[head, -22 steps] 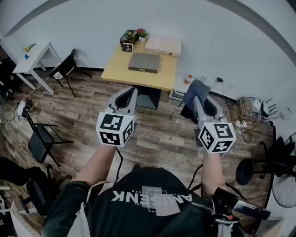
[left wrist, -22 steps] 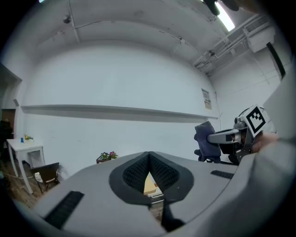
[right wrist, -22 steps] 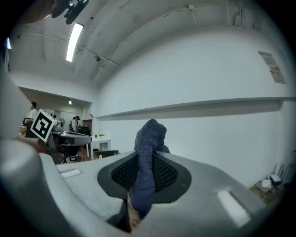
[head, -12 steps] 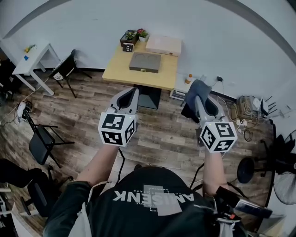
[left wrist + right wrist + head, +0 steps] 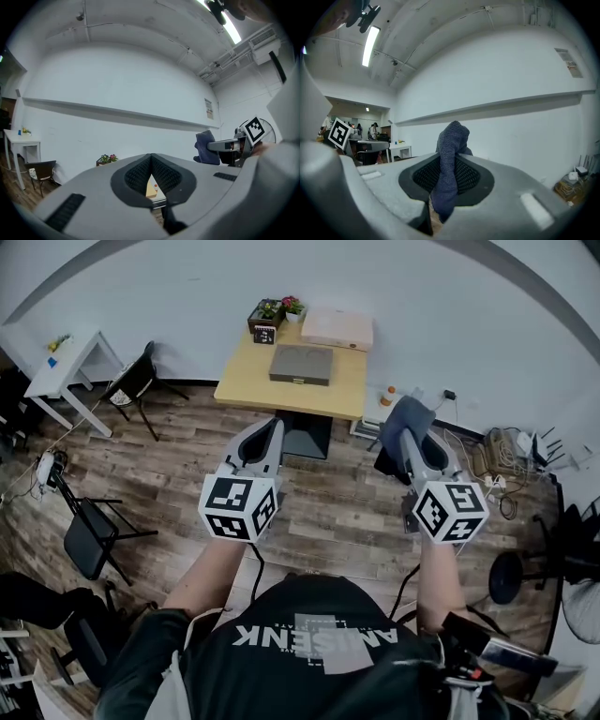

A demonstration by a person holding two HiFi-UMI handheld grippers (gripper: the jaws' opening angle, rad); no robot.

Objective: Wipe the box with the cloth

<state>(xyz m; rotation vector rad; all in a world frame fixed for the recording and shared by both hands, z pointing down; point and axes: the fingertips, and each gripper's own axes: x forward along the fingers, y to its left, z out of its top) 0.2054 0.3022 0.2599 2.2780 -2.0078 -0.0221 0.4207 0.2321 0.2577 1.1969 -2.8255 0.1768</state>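
A flat grey box [image 5: 301, 364] lies on a light wooden table [image 5: 246, 383] by the far wall, with a beige box [image 5: 337, 329] behind it. Both grippers hover over the wooden floor, well short of the table. My left gripper [image 5: 271, 426] is shut with nothing between its pads [image 5: 140, 173]; a slice of the table [image 5: 151, 190] shows below them. My right gripper [image 5: 407, 427] is shut on a dark blue cloth [image 5: 401, 416], which sticks up from between the jaws and hangs below them [image 5: 449, 154]. The cloth [image 5: 206, 147] also shows at the right in the left gripper view.
Potted flowers [image 5: 276, 310] stand at the table's back left corner. A black chair [image 5: 138, 374] and a white side table [image 5: 66, 354] are at the left, and a folding chair [image 5: 90, 538] is nearer. Cables [image 5: 506, 454], a stool [image 5: 512, 577] and a fan [image 5: 583, 613] crowd the right side.
The table has shifted slightly right in the head view, and both grippers sit a little lower in the frame. Both grippers' jaws stand as before, the cloth still held.
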